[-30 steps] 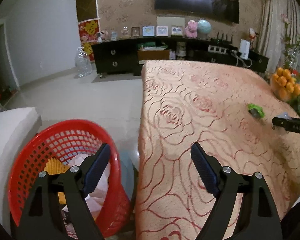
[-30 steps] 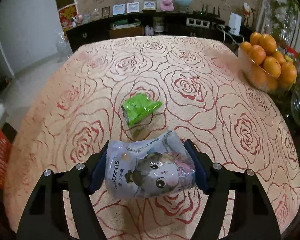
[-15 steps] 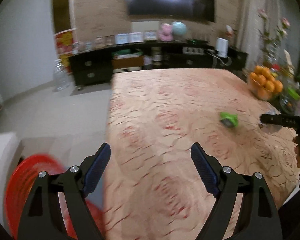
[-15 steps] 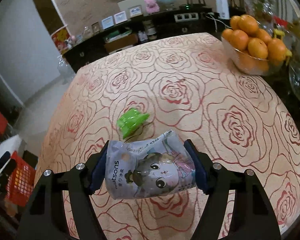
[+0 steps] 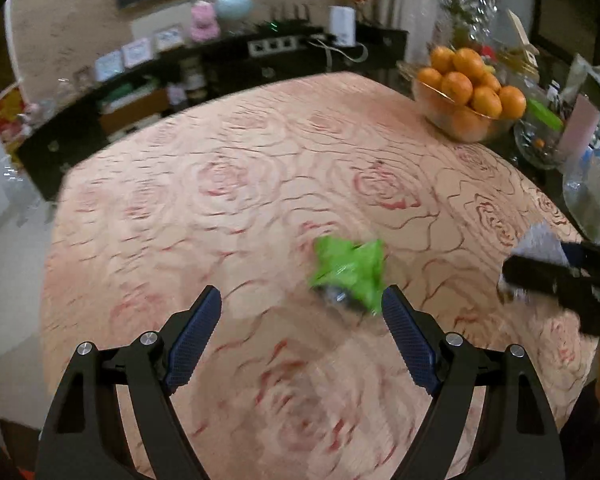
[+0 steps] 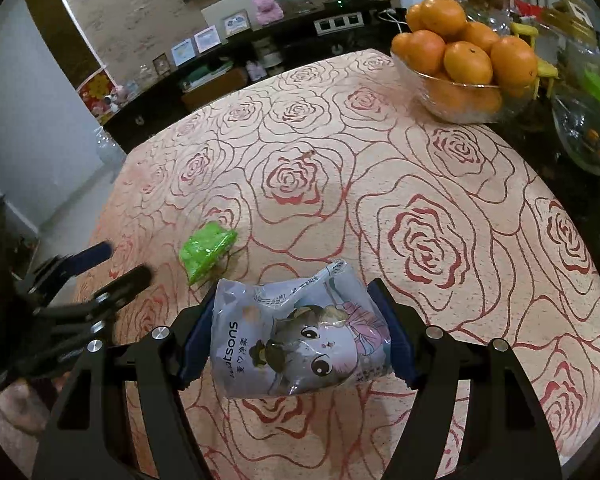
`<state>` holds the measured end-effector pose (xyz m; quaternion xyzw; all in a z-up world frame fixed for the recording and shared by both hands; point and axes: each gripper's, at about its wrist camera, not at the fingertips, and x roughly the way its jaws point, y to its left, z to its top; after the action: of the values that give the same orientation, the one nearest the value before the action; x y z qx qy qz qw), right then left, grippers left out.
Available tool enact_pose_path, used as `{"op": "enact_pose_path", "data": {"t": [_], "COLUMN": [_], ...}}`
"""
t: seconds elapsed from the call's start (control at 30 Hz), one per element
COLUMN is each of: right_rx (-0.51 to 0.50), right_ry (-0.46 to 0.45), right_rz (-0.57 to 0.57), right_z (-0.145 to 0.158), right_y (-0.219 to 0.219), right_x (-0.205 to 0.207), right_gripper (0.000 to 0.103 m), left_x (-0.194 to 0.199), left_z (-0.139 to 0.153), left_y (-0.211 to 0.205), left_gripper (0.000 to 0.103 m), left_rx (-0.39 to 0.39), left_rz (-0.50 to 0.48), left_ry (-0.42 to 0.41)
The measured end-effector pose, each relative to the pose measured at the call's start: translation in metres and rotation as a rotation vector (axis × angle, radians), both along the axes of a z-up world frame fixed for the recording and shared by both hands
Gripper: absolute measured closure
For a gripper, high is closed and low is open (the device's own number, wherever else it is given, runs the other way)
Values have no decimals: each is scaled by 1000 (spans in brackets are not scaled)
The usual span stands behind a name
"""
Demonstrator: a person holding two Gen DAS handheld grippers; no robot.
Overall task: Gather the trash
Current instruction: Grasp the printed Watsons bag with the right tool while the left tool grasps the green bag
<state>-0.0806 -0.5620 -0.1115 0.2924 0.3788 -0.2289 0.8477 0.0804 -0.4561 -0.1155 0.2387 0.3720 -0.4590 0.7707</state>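
Note:
A crumpled green wrapper (image 5: pixel 348 270) lies on the rose-patterned tablecloth (image 5: pixel 228 184); it also shows in the right wrist view as the green wrapper (image 6: pixel 206 249). My left gripper (image 5: pixel 302 314) is open and hovers just short of it, the wrapper near its right finger and blurred by motion. My right gripper (image 6: pixel 296 332) is shut on a pale grey-blue packet with a cartoon face (image 6: pixel 300 340), held above the cloth. The left gripper (image 6: pixel 112 264) appears at the left edge of the right wrist view, and the right gripper (image 5: pixel 540 264) with its packet at the right edge of the left wrist view.
A glass bowl of oranges (image 6: pixel 460 60) stands at the table's far right, with glass dishes and clutter (image 6: pixel 584 128) beside it. A dark sideboard (image 5: pixel 220 64) with frames and ornaments runs along the far wall. The table edge drops to the floor at the left.
My left gripper has swung from above the red basket beside the table to over the cloth, close to the green wrapper. The right gripper has rolled and shifted a little, still holding the packet.

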Motion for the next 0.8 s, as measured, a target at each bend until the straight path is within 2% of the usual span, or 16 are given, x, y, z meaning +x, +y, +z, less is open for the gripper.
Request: {"op": "enact_pose_path", "data": {"t": [0.2,0.3,0.33,0.37,0.43,0.57,0.67,0.8], "right_rx": [28,36,40,43,49,51,49,19], "right_ry": [-11,-14,-13,-12,-10,-3,2,10], "right_rz": [-14,-13,-13,-13,-13,-13,-5,16], "right_z": [-2,-1,-2,-3,-4,-6,-7,-4], "right_y": [-9,-9,-10,-11,-12,-13,-10,-1], "right_x": [-3,-3,-3,-3,-4,-2,2,11], "right_gripper": [34,34,34,34,34,34,34,34], "left_x": [4,6,7,6,4,4,5,-1], "left_z": [-21,-30,-33,-37,-39,-38,-35,-18], "left_y": [-45,-52,-54,-56,-55,-46,-34,-7], "left_gripper": [24,24,29,43,55,64,66,66], "left_rx": [37,34,36,42,47,33,20,0], "left_rz": [-39,-35,-34,-41,-48,-39,2,42], "left_ry": [38,68,70,73,49,40,39,-15]}}
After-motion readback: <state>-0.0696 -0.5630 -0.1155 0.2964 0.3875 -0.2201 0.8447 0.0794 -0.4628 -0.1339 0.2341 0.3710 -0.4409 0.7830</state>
